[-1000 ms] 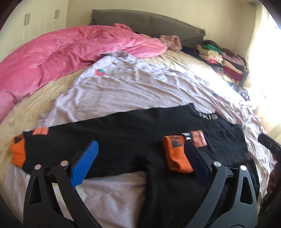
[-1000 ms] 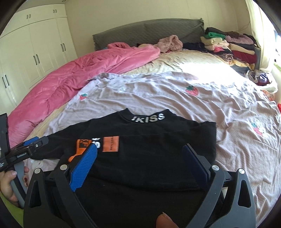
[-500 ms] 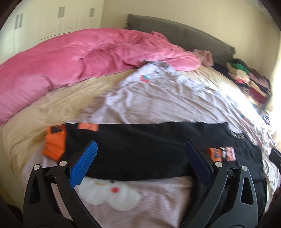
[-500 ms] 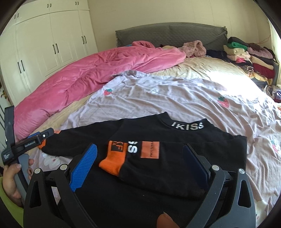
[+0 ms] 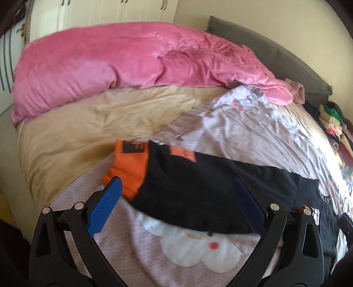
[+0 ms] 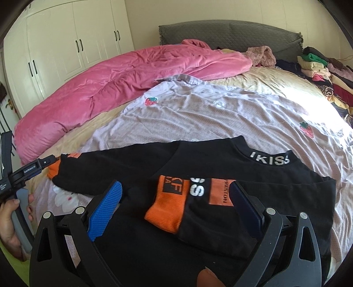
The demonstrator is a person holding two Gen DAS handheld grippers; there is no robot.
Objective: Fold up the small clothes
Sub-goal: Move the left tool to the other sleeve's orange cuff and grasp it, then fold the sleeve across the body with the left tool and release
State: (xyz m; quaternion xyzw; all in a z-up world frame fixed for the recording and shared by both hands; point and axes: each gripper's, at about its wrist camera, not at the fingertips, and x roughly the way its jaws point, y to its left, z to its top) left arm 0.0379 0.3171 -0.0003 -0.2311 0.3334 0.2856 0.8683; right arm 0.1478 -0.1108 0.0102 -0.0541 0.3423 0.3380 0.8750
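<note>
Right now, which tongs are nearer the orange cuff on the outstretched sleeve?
Left. The left tongs hover open right at that outstretched orange cuff; the right tongs hover open over the black sweater's folded sleeve.

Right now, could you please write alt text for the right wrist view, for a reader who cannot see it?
A black sweater lies flat on a lilac bedsheet, one orange-cuffed sleeve folded across its front and the other stretched out to the left. The open right claw frames the folded sleeve; a pink blanket lies behind.

Bedroom. Cream wardrobe doors [image 6: 66, 39] along left wall; grey padded headboard [image 6: 229, 33] against cream wall [image 6: 143, 13]. Strong sunlight entering from right across bed [image 6: 220, 110].
</note>
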